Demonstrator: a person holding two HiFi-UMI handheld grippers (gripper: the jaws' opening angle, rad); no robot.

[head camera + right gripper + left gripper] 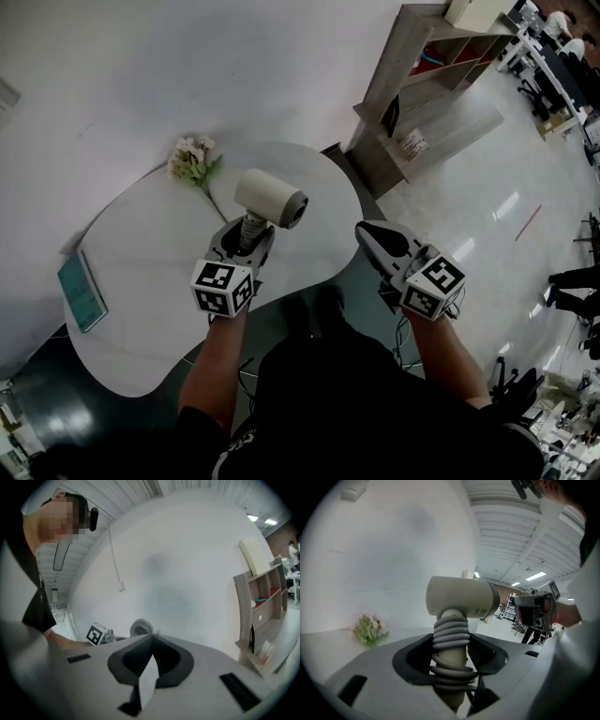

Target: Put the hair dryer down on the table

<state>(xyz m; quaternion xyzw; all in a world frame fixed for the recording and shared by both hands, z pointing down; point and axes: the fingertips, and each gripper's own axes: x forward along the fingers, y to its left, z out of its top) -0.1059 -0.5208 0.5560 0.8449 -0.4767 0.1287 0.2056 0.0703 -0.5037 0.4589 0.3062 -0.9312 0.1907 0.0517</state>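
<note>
A cream hair dryer [270,197] stands upright in the air above the white table [141,281], its nozzle pointing right. Its grey cord is coiled round the handle. My left gripper [246,234] is shut on that wrapped handle; in the left gripper view the dryer [461,597] rises from between the jaws of the left gripper [451,658]. My right gripper [370,232] hangs to the right, past the table's edge, shut and holding nothing. In the right gripper view the right gripper [149,667] points toward the wall, with the dryer's end [140,628] small beyond it.
A bunch of pale flowers [192,161] lies at the table's far side, and a teal book [82,291] near its left edge. A wooden shelf unit [431,84] stands on the shiny floor to the right. The person's legs are close to the table's near edge.
</note>
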